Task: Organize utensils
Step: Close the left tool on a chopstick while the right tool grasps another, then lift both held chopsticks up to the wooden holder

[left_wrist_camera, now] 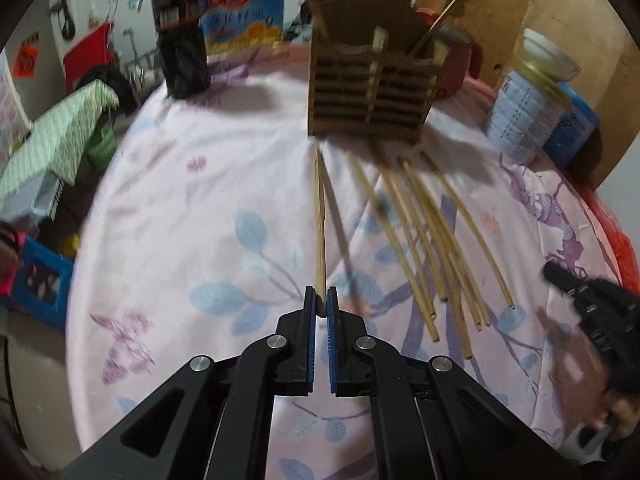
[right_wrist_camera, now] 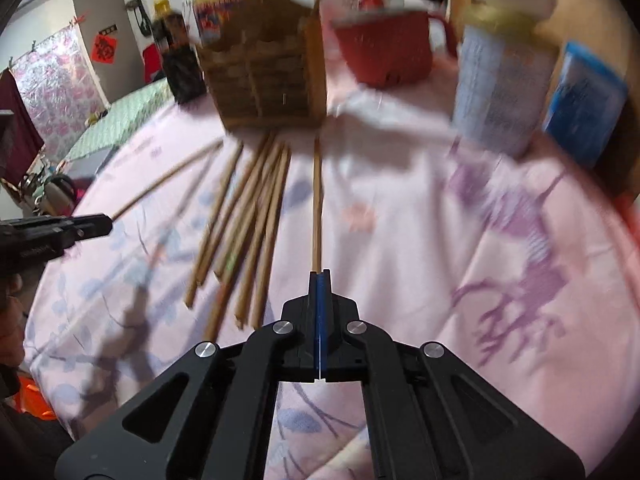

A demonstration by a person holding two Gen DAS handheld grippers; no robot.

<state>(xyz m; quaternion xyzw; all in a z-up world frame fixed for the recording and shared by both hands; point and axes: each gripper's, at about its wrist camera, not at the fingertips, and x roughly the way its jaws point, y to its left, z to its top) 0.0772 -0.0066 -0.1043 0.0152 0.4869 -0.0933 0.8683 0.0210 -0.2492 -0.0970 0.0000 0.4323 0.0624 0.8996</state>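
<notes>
Chopsticks are the work here, one in each gripper. Nearest in the left wrist view, the left gripper point(left_wrist_camera: 321, 300) has its fingers closed almost together on the near end of a single chopstick point(left_wrist_camera: 320, 216), which runs forward from the pads toward the wooden holder point(left_wrist_camera: 370, 92). In the right wrist view the right gripper point(right_wrist_camera: 320, 280) is likewise pinched shut, blue pads meeting, with a second chopstick point(right_wrist_camera: 317, 200) running straight out from its tip; the blur makes it hard to say how firmly it is caught.

Between the two, the loose chopsticks point(left_wrist_camera: 432, 248) lie fanned on the floral cloth of the bench point(left_wrist_camera: 180, 200), their far ends close to the foot of the holder. A stick or two already stands in the holder.

Beyond it stand a dark sauce bottle point(left_wrist_camera: 180, 40), a red mug point(right_wrist_camera: 384, 48) and a lidded jar point(left_wrist_camera: 528, 96).

The step in hand looks like carrying picked sticks to the holder. Next, each stick needs tipping upright over an open compartment, then lowering in before the fingers part.
</notes>
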